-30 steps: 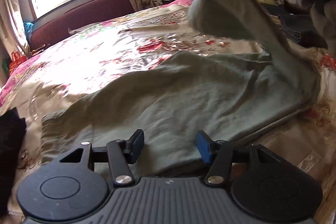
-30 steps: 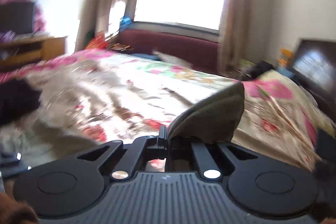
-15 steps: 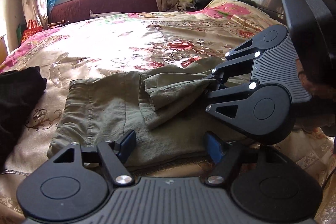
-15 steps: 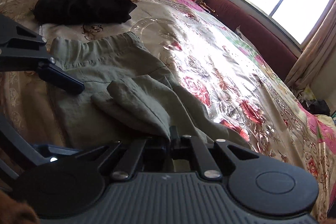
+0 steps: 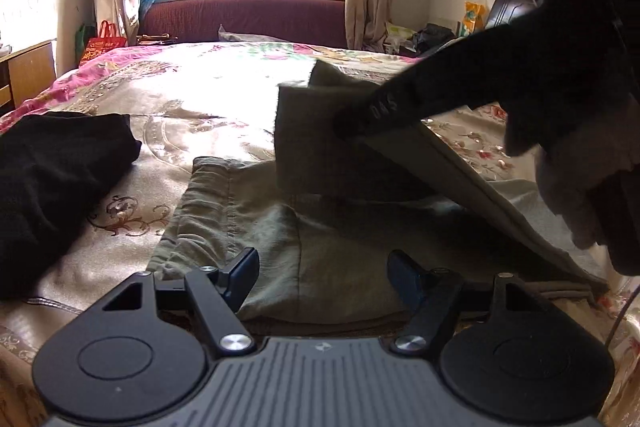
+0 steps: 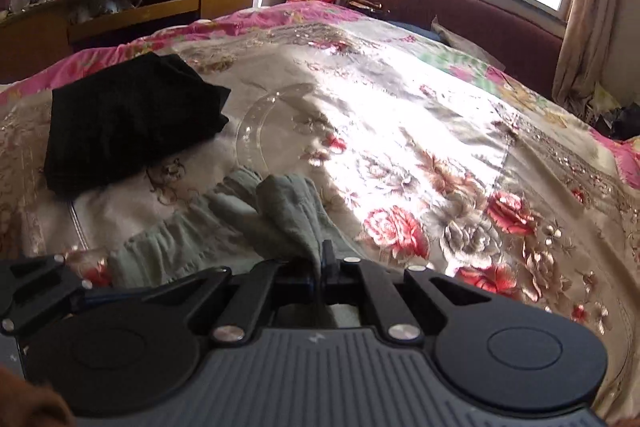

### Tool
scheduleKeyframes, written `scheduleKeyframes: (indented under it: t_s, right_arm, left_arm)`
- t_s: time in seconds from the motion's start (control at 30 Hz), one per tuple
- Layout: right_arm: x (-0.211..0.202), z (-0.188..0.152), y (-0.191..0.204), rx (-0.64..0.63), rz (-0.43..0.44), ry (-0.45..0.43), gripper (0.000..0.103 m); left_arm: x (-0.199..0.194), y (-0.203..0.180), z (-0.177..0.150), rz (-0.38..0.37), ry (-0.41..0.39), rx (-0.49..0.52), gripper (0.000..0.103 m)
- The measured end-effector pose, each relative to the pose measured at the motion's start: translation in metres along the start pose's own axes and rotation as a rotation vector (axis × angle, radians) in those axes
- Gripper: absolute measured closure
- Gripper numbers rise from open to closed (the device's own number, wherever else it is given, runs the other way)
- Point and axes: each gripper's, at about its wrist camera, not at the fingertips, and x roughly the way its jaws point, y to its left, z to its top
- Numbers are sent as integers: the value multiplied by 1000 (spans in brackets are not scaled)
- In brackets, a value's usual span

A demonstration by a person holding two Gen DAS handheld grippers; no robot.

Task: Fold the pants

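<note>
Olive green pants (image 5: 328, 251) lie on the floral bedspread, waistband to the left. My left gripper (image 5: 322, 279) is open and empty, low over the near edge of the pants. My right gripper (image 6: 322, 259) is shut on the leg end of the pants (image 6: 292, 211) and holds it above the waistband part. In the left wrist view the right gripper (image 5: 352, 125) comes in from the right with the leg end (image 5: 308, 135) lifted and folded back over the lower layer.
A folded black garment (image 5: 52, 179) lies on the bed left of the pants; it also shows in the right wrist view (image 6: 128, 119). A maroon headboard (image 5: 244, 19) and window stand beyond the bed. A wooden desk (image 6: 132, 7) stands at the left.
My right gripper has carried the leg end further left, toward the waistband, and a little higher. My left gripper has stayed open at the near edge of the pants.
</note>
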Motion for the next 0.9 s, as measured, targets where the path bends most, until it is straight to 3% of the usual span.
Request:
scheduleKeyframes:
  t_s: [0.17,0.23,0.37,0.5,0.6,0.8,0.9]
  right_arm:
    - [29,7,38,-72,35,14,101]
    - [31,9,39,-8,66,9,101]
    - [28,35,-11,220,64,-3,101]
    - [11,50,-77,440,-91,-95,100]
    - [5,47,-68,360,-117,-109,99]
    - [58,-2,39,86,91,83,99]
    - [75,-17,64,53,137,127,98]
  left_arm:
    - [-16,1,-4,97,-31,51,19]
    - [-23,6,-4,97,-44,35,18]
    - [-24,23,-2,56,-36,-47,18]
    - [-17,38,-2,23,-3,-142,18]
    - [-16,45,-3,15,-6,-183,18]
    - [-19,43,-6,37,-1,-163,18]
    - [-24,39,-8,87,15,-113,19]
